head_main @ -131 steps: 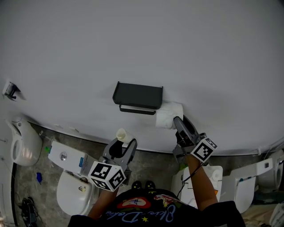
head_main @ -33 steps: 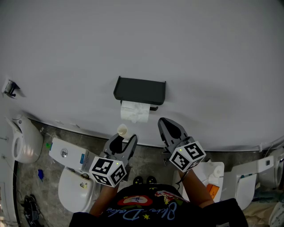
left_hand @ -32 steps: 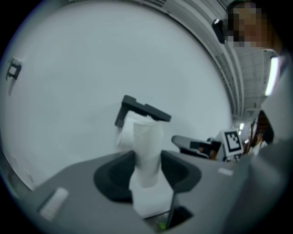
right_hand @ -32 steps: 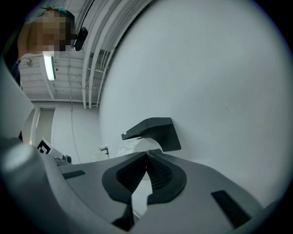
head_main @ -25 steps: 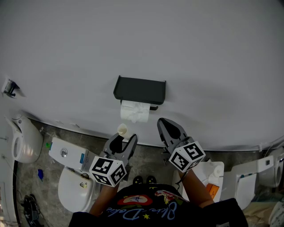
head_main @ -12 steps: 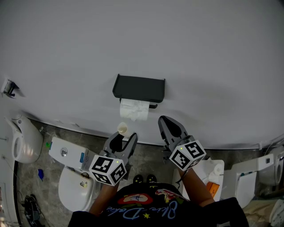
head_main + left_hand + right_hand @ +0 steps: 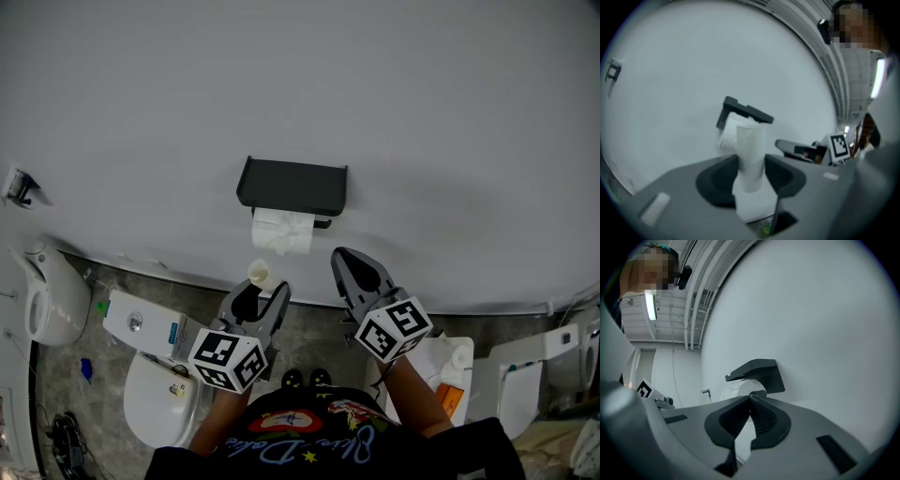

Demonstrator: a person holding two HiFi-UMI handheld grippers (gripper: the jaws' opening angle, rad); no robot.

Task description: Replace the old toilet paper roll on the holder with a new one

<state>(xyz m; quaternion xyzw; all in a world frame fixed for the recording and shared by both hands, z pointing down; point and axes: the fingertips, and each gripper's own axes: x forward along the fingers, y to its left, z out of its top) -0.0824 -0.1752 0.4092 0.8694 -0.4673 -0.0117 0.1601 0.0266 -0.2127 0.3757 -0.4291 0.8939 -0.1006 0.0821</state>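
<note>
A black wall holder [image 7: 291, 186] carries a full white toilet paper roll [image 7: 282, 232] beneath its shelf. Below it, my left gripper [image 7: 258, 296] is shut on an empty cardboard tube [image 7: 259, 273], which stands upright between the pads. The left gripper view shows that tube [image 7: 751, 154] in the jaws, with the holder [image 7: 745, 111] and the roll [image 7: 727, 136] behind. My right gripper [image 7: 339, 256] hangs just right of the roll, shut and empty. In the right gripper view, its closed gripper [image 7: 751, 397] points at the holder [image 7: 759, 371] and the roll [image 7: 740, 389].
The plain white wall fills the upper view. On the stone floor below stand a white toilet tank [image 7: 141, 330] with its bowl [image 7: 155, 408], another toilet [image 7: 47, 300] at far left and white fixtures [image 7: 525, 375] at right. A small wall fitting [image 7: 21, 187] sits at left.
Five seconds ago the right gripper held the white roll at the holder's right end. The roll now hangs on the holder and the right gripper has drawn back. Nothing moved in the last second.
</note>
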